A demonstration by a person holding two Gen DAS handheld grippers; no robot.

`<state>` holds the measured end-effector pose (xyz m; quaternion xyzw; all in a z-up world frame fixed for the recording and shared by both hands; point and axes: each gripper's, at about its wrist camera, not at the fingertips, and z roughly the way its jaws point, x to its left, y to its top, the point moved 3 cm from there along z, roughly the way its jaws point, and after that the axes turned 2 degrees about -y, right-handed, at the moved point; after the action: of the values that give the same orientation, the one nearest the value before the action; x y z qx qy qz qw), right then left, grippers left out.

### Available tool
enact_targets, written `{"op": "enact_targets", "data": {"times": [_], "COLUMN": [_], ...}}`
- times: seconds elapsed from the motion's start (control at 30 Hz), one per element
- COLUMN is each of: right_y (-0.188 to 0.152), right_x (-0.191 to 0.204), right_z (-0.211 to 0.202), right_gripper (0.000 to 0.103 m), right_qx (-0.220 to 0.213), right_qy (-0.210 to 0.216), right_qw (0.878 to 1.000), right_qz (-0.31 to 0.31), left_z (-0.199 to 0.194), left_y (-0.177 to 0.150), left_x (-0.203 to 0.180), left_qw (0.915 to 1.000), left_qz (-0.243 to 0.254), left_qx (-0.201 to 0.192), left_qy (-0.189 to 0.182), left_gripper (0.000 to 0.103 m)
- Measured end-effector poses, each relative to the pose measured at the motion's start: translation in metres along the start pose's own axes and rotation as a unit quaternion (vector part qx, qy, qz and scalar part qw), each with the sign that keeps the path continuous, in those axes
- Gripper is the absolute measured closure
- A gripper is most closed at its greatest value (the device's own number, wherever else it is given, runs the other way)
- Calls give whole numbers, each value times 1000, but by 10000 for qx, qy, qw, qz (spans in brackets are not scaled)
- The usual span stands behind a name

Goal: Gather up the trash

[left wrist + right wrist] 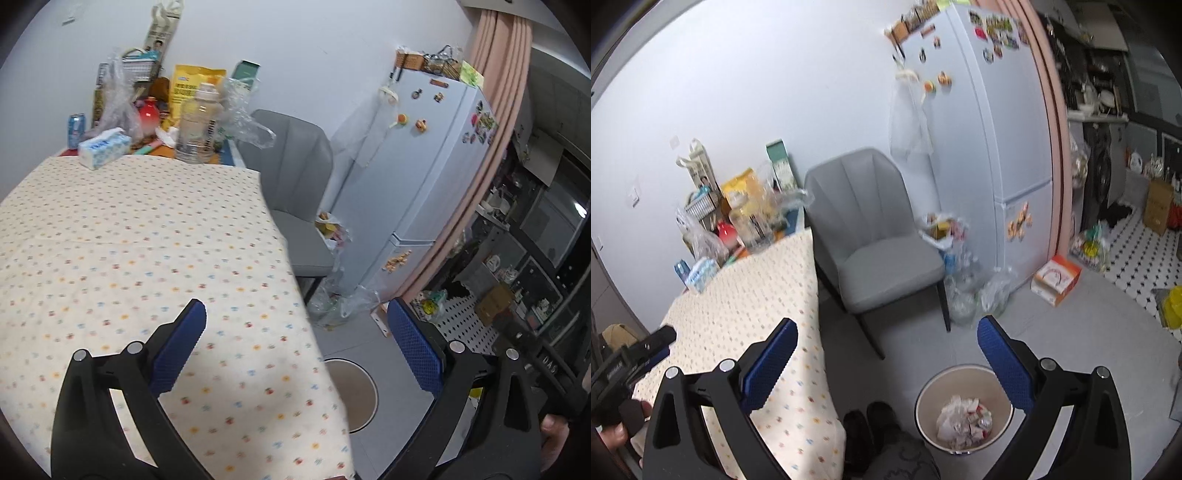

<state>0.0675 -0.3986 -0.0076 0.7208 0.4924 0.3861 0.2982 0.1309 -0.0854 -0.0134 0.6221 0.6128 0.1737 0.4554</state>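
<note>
My left gripper is open and empty, held above the right edge of the table with the dotted cream cloth. My right gripper is open and empty, held over the floor above a round beige trash bin that holds crumpled white paper and wrappers. The bin's rim also shows in the left wrist view, partly hidden by the table. The left gripper shows at the left edge of the right wrist view.
At the table's far end stand a clear bottle, a tissue pack, a can, a red pot and plastic bags. A grey chair stands beside the table, a white fridge behind it, bags and a box on the floor.
</note>
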Motion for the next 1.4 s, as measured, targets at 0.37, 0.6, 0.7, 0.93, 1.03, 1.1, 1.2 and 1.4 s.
{"op": "enact_targets", "data": {"times": [0.37, 0.6, 0.7, 0.93, 1.03, 1.1, 1.2, 1.4], "right_y": [2, 2, 1, -2, -2, -2, -4, -6], "right_x": [50, 79, 91, 98, 99, 99, 99, 102], "right_z": [-38, -63, -79, -101, -105, -108, -112, -113], "right_gripper": [7, 7, 7, 7, 7, 7, 7, 7], "right_qx": [-145, 48, 25, 65, 126, 114, 93, 65], "right_qy": [276, 707, 725, 894, 905, 903, 926, 1012], "right_qw": [9989, 9938, 9913, 9900, 9897, 9893, 9885, 9867], "right_qz": [-361, -854, -1096, -1087, -1106, -1139, -1195, -1267], "left_z": [-82, -132, -148, -178, -185, -188, -190, -188], "left_y": [5, 4, 4, 5, 5, 6, 6, 5], "left_x": [26, 34, 37, 36, 35, 35, 35, 35], "left_qw": [9953, 9930, 9926, 9901, 9901, 9902, 9902, 9902], "left_qz": [199, 314, 347, 519, 520, 485, 473, 420], "left_qx": [-725, -955, -969, -1061, -1063, -1081, -1101, -1087], "left_qy": [615, 619, 644, 757, 753, 735, 711, 771], "left_gripper": [6, 6, 6, 6, 6, 6, 6, 6]}}
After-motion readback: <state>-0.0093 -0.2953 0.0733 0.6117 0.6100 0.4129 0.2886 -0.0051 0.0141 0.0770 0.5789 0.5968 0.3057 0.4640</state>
